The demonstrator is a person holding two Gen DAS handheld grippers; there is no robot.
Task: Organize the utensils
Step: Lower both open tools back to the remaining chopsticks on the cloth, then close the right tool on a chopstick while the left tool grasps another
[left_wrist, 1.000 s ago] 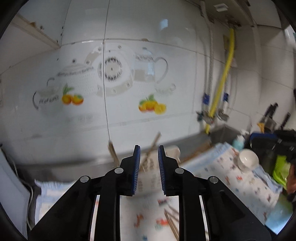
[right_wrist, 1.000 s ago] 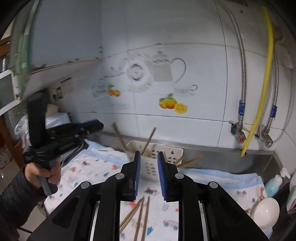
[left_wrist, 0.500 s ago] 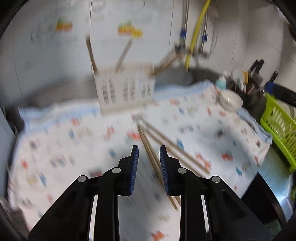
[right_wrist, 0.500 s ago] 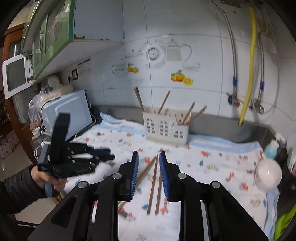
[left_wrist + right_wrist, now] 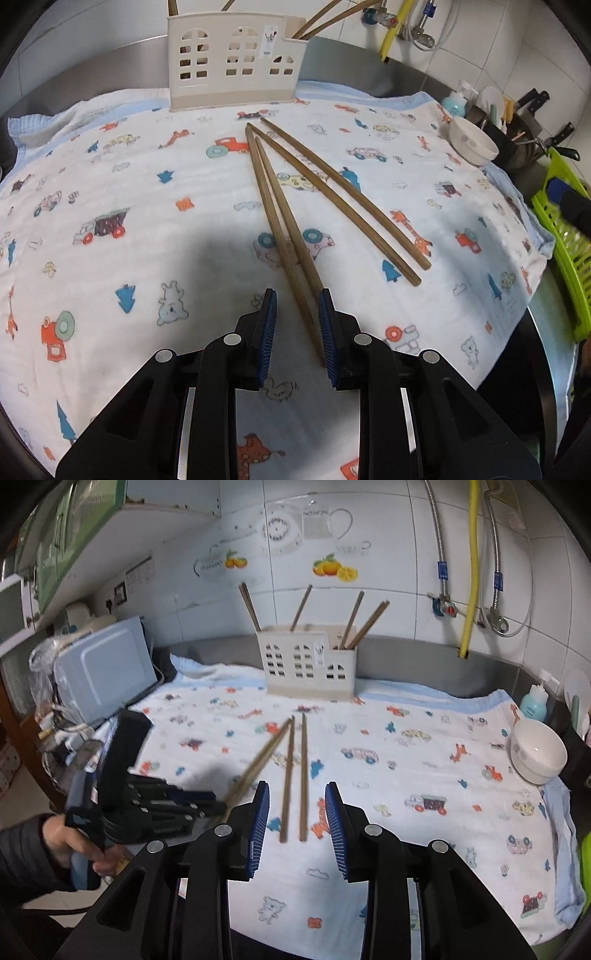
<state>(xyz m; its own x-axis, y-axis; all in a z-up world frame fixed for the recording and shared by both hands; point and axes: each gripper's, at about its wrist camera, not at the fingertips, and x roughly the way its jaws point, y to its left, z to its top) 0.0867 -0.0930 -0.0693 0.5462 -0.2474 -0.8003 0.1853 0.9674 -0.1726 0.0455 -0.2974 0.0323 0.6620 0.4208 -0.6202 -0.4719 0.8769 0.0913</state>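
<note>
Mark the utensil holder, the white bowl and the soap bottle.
utensil holder [image 5: 308, 666], right wrist view, front wall.
white bowl [image 5: 537, 751], right wrist view, outer side.
soap bottle [image 5: 533, 703], right wrist view, blue body.

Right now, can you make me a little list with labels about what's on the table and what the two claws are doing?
surface: cartoon-print cloth over the counter
loose chopsticks: four, lying flat in two pairs
holder: cream utensil holder at the back by the wall, several chopsticks already standing in it
left claw: left claw open, the near pair's ends lying between its pads, not squeezed
right claw: right claw open, above the cloth, pointing at the other pair
bowl: white bowl at the cloth's right edge
</note>
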